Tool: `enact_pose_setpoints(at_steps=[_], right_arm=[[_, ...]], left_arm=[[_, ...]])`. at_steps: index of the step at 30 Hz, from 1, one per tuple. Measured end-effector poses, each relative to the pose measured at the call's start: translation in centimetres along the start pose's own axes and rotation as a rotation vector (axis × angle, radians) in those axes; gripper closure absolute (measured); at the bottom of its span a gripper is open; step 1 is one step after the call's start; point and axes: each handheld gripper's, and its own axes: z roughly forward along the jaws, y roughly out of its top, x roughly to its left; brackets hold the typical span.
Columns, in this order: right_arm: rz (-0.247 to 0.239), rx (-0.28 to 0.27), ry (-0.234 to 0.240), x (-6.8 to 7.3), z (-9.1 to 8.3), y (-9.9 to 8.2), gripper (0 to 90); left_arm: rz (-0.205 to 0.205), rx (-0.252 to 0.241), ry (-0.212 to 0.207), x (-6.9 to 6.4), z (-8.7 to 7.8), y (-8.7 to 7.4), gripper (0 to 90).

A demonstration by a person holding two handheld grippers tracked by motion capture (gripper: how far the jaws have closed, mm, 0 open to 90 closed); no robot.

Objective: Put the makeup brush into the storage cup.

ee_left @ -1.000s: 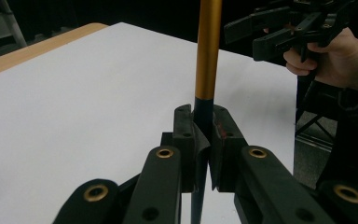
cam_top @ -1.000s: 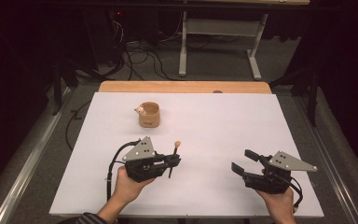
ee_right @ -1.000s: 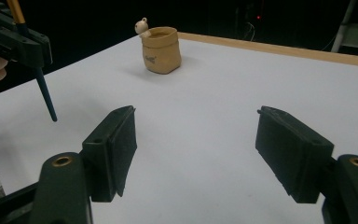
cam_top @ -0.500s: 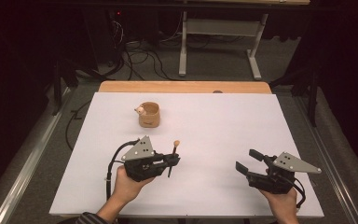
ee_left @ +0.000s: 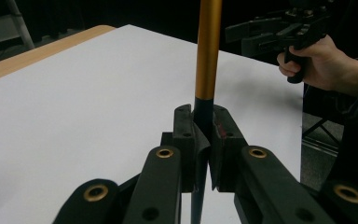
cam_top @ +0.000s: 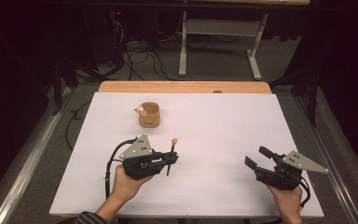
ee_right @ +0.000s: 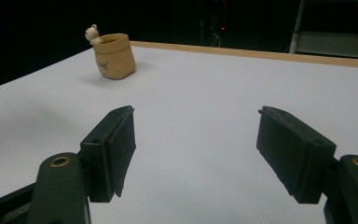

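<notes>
My left gripper [cam_top: 169, 161] is shut on a thin stick [cam_top: 172, 150] that stands nearly upright, low at the centre left of the white table [cam_top: 214, 121]. In the left gripper view the pads clamp the stick's dark lower part, and its gold shaft [ee_left: 208, 56] rises above my left gripper [ee_left: 203, 135]. The stick ends in a small round tan tip. My right gripper [cam_top: 258, 157] hovers near the front right of the table, open with nothing between the jaws [ee_right: 196, 126]. A tan cup [cam_top: 149, 115] with a little figure on its rim stands at the far left [ee_right: 114, 56].
The right hand and its gripper [ee_left: 279, 32] appear far off in the left gripper view. A wooden strip [cam_top: 182, 87] runs along the table's far edge. Beyond it are cables [cam_top: 140, 56] and a desk frame [cam_top: 182, 42] on the dark floor. Metal rails flank the table.
The right hand has drifted to the right and a little toward the front edge, jaws still wide. The left hand and the stick have kept still.
</notes>
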Motion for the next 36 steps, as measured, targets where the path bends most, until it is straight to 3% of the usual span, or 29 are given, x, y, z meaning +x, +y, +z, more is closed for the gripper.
enact_pose_setpoints(at_steps=[13,22,36], right_arm=[[-0.052,0.045,-0.066,-0.9,0.9,-1.4,29.5],[-0.048,0.057,-0.075,-1.0,1.1,-1.8,29.4],[-0.048,0.064,-0.080,-0.8,1.1,-2.0,28.0]], left_arm=[[-0.020,-0.006,0.037,0.8,-0.6,-0.2,83.0],[-0.070,-0.030,0.072,2.3,-1.7,-0.2,83.0],[-0.076,-0.038,0.150,4.3,-2.9,1.5,83.0]])
